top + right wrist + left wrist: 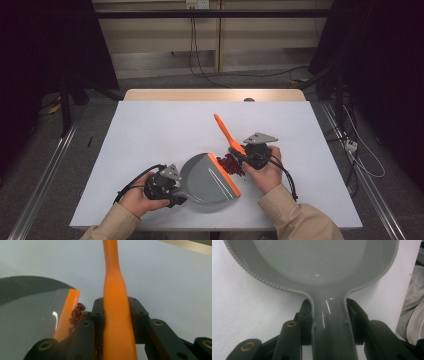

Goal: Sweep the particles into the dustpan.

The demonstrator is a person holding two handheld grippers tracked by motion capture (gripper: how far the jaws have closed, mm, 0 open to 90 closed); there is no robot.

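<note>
Sweeping job on the white table, and the setup makes sense. The grey dustpan lies flat with its orange lip turned toward the pile of red beans, so anything pushed across should slide straight in. The beans sit right against that lip, between pan and brush, none inside the pan as far as I can see.

Left gripper first: jaws clamped tight on the dustpan's handle, one pad on each side, pinning the pan so it won't skate away under the push.

Right gripper now: closed firmly on the orange brush handle, the handle running up between the pads and pointing away across the table. The bristle end is tucked under the gripper by the beans; I can't make it out clearly. Held low and angled like that, it looks set to drag the beans over the lip.
</note>
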